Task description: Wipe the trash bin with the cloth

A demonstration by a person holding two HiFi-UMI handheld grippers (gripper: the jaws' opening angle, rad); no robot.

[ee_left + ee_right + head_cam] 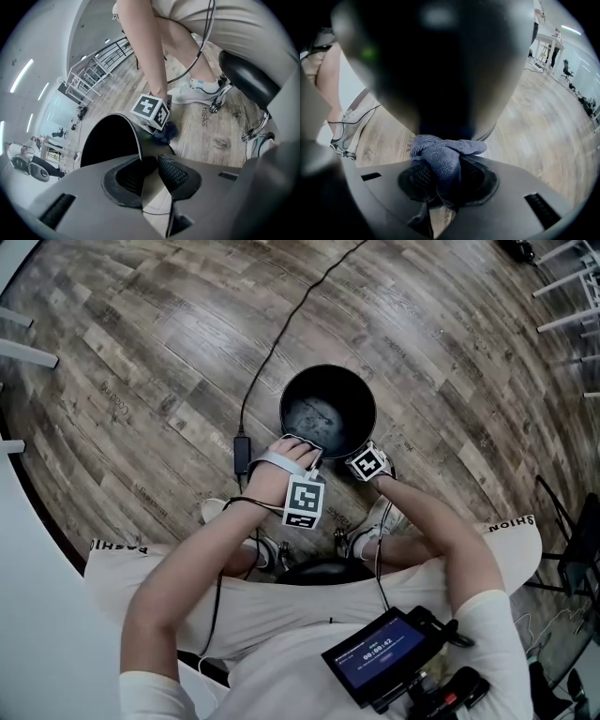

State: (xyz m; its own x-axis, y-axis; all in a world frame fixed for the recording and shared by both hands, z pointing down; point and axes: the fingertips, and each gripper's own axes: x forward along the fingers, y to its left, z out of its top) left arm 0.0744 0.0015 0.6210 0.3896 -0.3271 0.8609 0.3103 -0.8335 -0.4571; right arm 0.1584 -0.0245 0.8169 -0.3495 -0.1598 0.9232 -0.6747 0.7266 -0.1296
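- The round black plastic trash bin (pixel 349 395) stands upright on the brown wooden floor (pixel 141 362), just in front of the person's feet. It looks empty.
- The left gripper (pixel 149 173) sits on the near edge of the bin. Its jaws pinch the thin bin wall, one jaw inside and one outside.
- The right gripper (pixel 445 183) is low down at the near right side of the bin. Its jaws pinch a soft grey-blue cloth (pixel 445 152), bunched in a lump.
- The cloth is right against the outside of the bin. I think it touches.
- I think the step in hand is wiping the outside wall, with the left gripper holding the bin so it does not slide.
- Next, the cloth likely needs to rub along the curved wall with a gentle push, so the bin does not tip. The left jaws need a tight hold.
- Only the head view shows the whole bin from above, with pale smudges on its bottom. It also shows a thin black cable (pixel 281 334) on the floor, running past the bin's left side.
- Only the right gripper view shows how the cloth sits between the jaws. The bin there is just a big dark blur.
- Only the left gripper view shows the bin wall between the left jaws. It also shows the right gripper's marker cube (pixel 151 110) with a bit of cloth under it, and a white shoe (pixel 197 91).
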